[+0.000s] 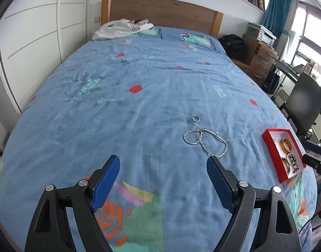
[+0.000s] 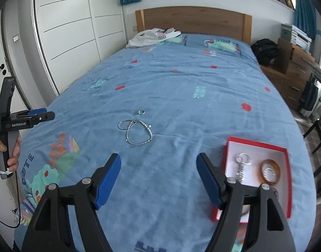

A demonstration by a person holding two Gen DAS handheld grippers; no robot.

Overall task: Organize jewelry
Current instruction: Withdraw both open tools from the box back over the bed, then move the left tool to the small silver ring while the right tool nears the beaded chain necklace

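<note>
Left gripper: wide apart, empty.
Right gripper: wide apart, empty.
Chain: loose at frame centre, with small ring, probably waiting for sorting.
Red box: lower right, collects pieces.

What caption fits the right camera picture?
Open right gripper above blue bedspread, silver necklace ahead, red box beside.

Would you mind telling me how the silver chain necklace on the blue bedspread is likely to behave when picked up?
The silver chain necklace lies in loose overlapping loops, so it probably hangs limp and may tangle. Its fine links look light. On the soft blue bedspread, the pads might pinch fabric too.
</note>
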